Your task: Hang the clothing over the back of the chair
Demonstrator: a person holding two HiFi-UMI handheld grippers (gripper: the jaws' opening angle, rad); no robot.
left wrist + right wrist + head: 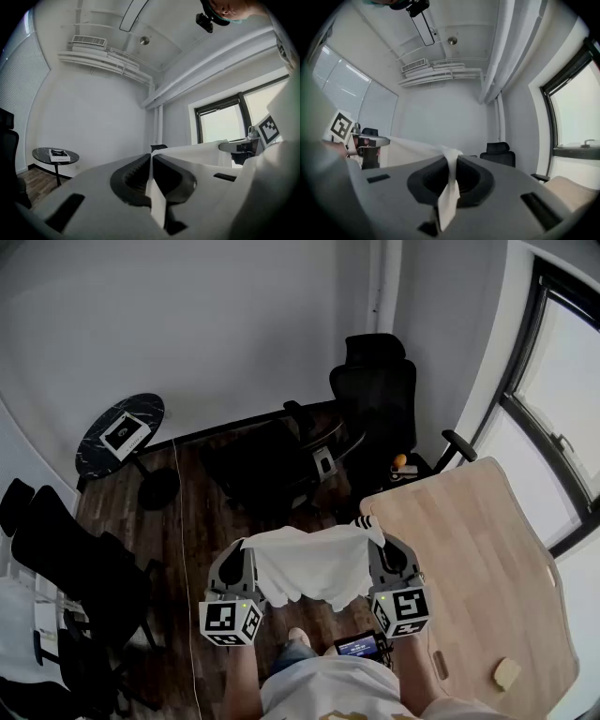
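A white garment (309, 563) hangs stretched between my two grippers at waist height, sagging in the middle. My left gripper (246, 546) is shut on its left edge, and the cloth (197, 154) runs off to the right from the closed jaws (151, 158). On the garment's right edge my right gripper (376, 533) is also shut, with a strip of fabric (451, 187) pinched between the pads. A black high-back office chair (377, 395) stands ahead by the wall, well beyond the cloth; the right gripper view shows the chair (500, 153) too.
A second black chair (272, 463) stands between me and the wall. A light wooden table (487, 568) lies close on the right with a small block (507, 672) on it. At the far left stands a round dark side table (120, 432) bearing a book; more black chairs (66, 568) stand at the left.
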